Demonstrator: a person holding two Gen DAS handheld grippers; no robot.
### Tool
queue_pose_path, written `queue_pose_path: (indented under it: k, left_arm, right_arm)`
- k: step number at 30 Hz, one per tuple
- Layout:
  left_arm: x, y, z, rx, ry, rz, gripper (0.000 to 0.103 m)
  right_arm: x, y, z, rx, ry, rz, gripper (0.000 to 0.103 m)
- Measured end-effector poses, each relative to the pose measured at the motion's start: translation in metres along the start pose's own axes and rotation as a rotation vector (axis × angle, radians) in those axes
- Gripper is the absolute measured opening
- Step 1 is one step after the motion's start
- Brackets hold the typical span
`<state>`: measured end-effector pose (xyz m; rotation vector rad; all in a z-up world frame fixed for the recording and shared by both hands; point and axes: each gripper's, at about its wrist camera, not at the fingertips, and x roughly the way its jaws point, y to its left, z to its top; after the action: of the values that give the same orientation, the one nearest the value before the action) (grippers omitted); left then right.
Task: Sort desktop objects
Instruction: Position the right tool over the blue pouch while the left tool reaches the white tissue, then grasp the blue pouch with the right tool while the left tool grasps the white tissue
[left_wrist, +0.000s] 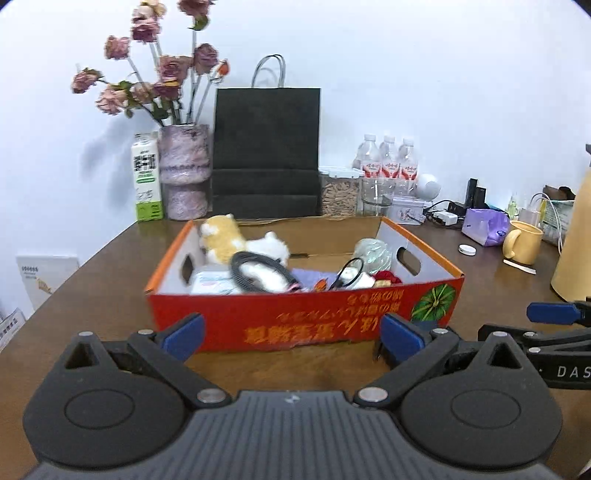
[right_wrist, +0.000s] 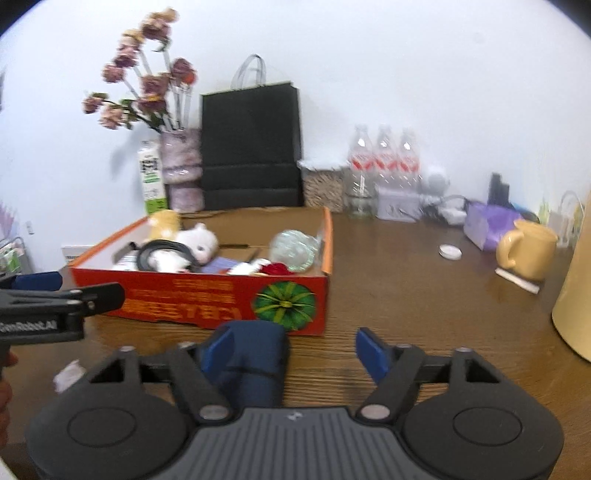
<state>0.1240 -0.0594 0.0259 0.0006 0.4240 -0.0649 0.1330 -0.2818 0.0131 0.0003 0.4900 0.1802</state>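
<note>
We've got the red box (left_wrist: 303, 325) mostly loaded, both grippers' jaws spread wide gripping nothing — left gripper (left_wrist: 291, 334), right gripper (right_wrist: 293, 350) — with a dark blue roll (right_wrist: 255, 363) beside the right one's left finger, and the yellow mug (right_wrist: 526, 249) and white lid (right_wrist: 450, 252) left on the desk (right_wrist: 406, 295).

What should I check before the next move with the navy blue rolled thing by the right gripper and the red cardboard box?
1. Right gripper open: ok, jaws wide.
2. Navy blue rolled cloth-like object held: not ok; it lies against the left pad only, loose on the brown wooden table.
3. Left gripper open and empty: ok.
4. Red cardboard box open on top: ok.
5. Free room in the box: ok, bare floor towards the back.
6. What the navy object is: cannot tell, blurred.
</note>
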Motion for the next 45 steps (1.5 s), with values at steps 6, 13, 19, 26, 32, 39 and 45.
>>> queue_pose_path:
  k: [6,13,19,26,32,39,45]
  left_arm:
    - [-0.031,0.026,-0.020,-0.055,0.038,0.012,0.103]
    - [-0.056,0.034,-0.040,-0.095,0.081,-0.021,0.103]
    - [-0.076,0.029,-0.047,-0.065,0.104,0.005,0.103]
    - [-0.078,0.025,-0.055,-0.055,0.140,0.028,0.103]
    - [-0.064,0.026,-0.057,-0.066,0.158,0.020,0.103]
    - [-0.043,0.024,-0.060,-0.064,0.185,0.011,0.103]
    - [-0.022,0.023,-0.060,-0.063,0.219,0.012,0.083]
  right_arm:
    - [-0.026,0.032,-0.013,-0.049,0.005,0.052,0.091]
    - [-0.042,0.058,-0.031,-0.053,0.049,0.057,0.098]
    - [-0.057,0.074,-0.043,-0.080,0.075,0.024,0.099]
    - [-0.061,0.076,-0.056,-0.067,0.117,0.018,0.099]
    - [-0.053,0.070,-0.059,-0.052,0.128,0.008,0.099]
    - [-0.033,0.062,-0.060,-0.035,0.153,-0.008,0.099]
    - [-0.013,0.058,-0.058,-0.035,0.169,-0.019,0.099]
